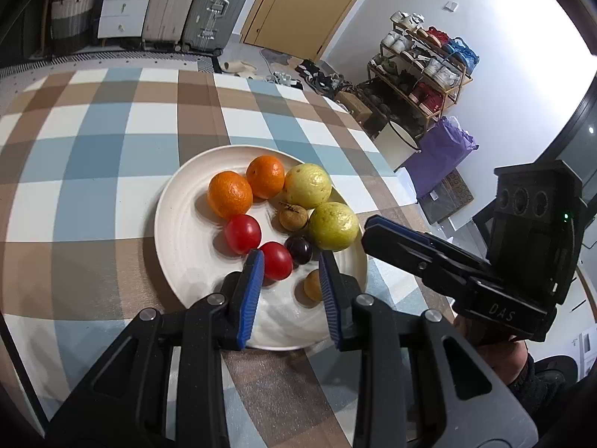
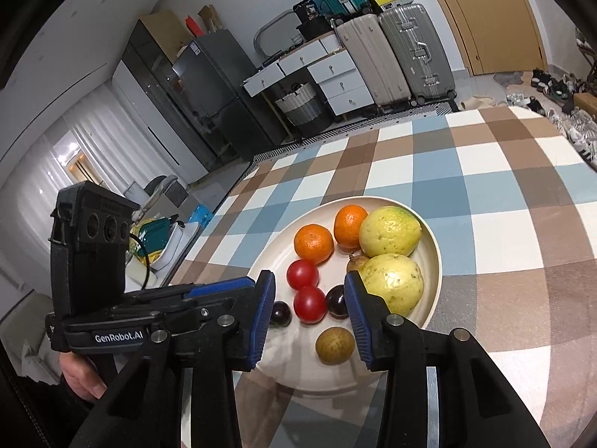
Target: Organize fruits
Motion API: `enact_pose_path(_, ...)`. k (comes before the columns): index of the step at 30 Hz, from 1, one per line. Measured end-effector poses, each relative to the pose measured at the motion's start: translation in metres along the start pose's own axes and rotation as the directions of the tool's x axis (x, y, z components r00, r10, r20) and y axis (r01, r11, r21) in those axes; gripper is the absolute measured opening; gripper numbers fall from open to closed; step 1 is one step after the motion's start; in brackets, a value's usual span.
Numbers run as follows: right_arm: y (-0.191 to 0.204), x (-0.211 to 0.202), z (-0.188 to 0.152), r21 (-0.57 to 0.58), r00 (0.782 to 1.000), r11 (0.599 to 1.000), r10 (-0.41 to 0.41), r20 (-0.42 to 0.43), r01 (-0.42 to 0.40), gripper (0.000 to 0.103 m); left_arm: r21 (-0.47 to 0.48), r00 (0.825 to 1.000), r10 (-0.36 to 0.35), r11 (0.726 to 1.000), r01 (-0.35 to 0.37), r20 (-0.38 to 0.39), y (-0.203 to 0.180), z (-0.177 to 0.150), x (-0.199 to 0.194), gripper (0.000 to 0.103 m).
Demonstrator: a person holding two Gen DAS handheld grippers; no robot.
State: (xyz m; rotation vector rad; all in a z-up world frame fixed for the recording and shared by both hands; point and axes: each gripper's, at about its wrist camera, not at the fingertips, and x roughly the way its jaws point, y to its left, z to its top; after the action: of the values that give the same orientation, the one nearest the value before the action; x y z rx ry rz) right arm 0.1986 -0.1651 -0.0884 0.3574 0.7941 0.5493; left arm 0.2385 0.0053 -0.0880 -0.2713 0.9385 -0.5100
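ok so all the fruit is sitting on one white plate (image 1: 179,224) on the checked worktop (image 1: 93,149), well short of the far edge, the one on the side of the suitcases (image 1: 220,7). Along the plate's far rim you've got the left orange (image 1: 229,194) touching the right orange (image 1: 265,176), then the far yellow-green fruit (image 1: 308,185) and the near yellow-green fruit (image 1: 333,226) by the right rim. There's a little brown stemmed fruit (image 1: 293,217) tucked between those. The far tomato (image 1: 242,233) and near tomato (image 1: 275,265) sit mid-plate, with a dark grape (image 1: 298,249) right beside the near one. From the right wrist view there's also a second dark grape (image 2: 280,313) left of the near tomato, and a round brown fruit (image 2: 334,345) toward the near rim. The left hand-held gripper (image 1: 291,257) hangs over the near part of the plate. Its fingers are a small gap apart and nothing's pinched between them. The right hand-held gripper (image 2: 309,280) is over the same patch with its fingers clearly apart and also empty. The near tomato and the dark grape just show through its gap, and the round brown fruit lies just beside its right finger. Can't tell if it's touching.
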Motion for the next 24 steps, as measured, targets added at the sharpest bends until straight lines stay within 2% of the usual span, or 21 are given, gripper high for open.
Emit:
enact_pose_path(4, 0.01, -0.012, -0.001, -0.031, 1.0, 1.0, -0.001, 0.03, 0.002, 0.04, 0.018, 1.0, 0.015, 1.0, -0.016, 0.022, -0.007, -0.003, -0.015, 0.026)
enact_pose_path(7, 0.02, -0.023, -0.001, -0.056, 0.998, 0.998, -0.005, 0.064, 0.008, 0.045, 0.034, 0.998, 0.027, 0.999, -0.029, 0.051, -0.015, -0.005, -0.028, 0.027)
enact_pose_path(8, 0.023, -0.027, -0.001, -0.064, 0.997, 0.998, -0.004, 0.075, 0.008, 0.046, 0.036, 0.997, 0.032, 0.999, -0.035, 0.063, -0.017, -0.007, -0.034, 0.029)
enact_pose_path(12, 0.036, -0.043, -0.002, -0.095, 0.994, 0.995, 0.011, 0.11, 0.0, 0.052, 0.034, 0.99, 0.053, 0.998, -0.058, 0.132, -0.023, -0.011, -0.059, 0.053)
enact_pose_path(13, 0.039, -0.047, -0.003, -0.103, 0.993, 0.995, 0.009, 0.118, 0.003, 0.054, 0.033, 0.987, 0.057, 0.997, -0.062, 0.15, -0.025, -0.012, -0.065, 0.055)
enact_pose_path(15, 0.044, -0.054, -0.004, -0.116, 0.99, 0.993, 0.011, 0.14, 0.005, 0.069, 0.03, 0.98, 0.07, 0.997, -0.077, 0.186, -0.028, -0.015, -0.078, 0.061)
enact_pose_path(16, 0.046, -0.058, -0.005, -0.119, 0.989, 0.993, 0.013, 0.149, 0.005, 0.07, 0.028, 0.977, 0.078, 0.996, -0.085, 0.2, -0.029, -0.016, -0.084, 0.064)
enact_pose_path(18, 0.052, -0.066, -0.009, -0.131, 0.985, 0.991, 0.016, 0.172, 0.007, 0.071, 0.026, 0.968, 0.096, 0.994, -0.104, 0.231, -0.033, -0.021, -0.096, 0.076)
enact_pose_path(19, 0.055, -0.069, -0.01, -0.139, 0.984, 0.99, 0.016, 0.177, 0.009, 0.071, 0.025, 0.964, 0.103, 0.993, -0.113, 0.244, -0.034, -0.023, -0.101, 0.079)
enact_pose_path(24, 0.066, -0.086, -0.02, -0.165, 0.974, 0.985, -0.003, 0.228, 0.042, 0.089, 0.027, 0.939, 0.168, 0.982, -0.185, 0.299, -0.043, -0.034, -0.122, 0.087)
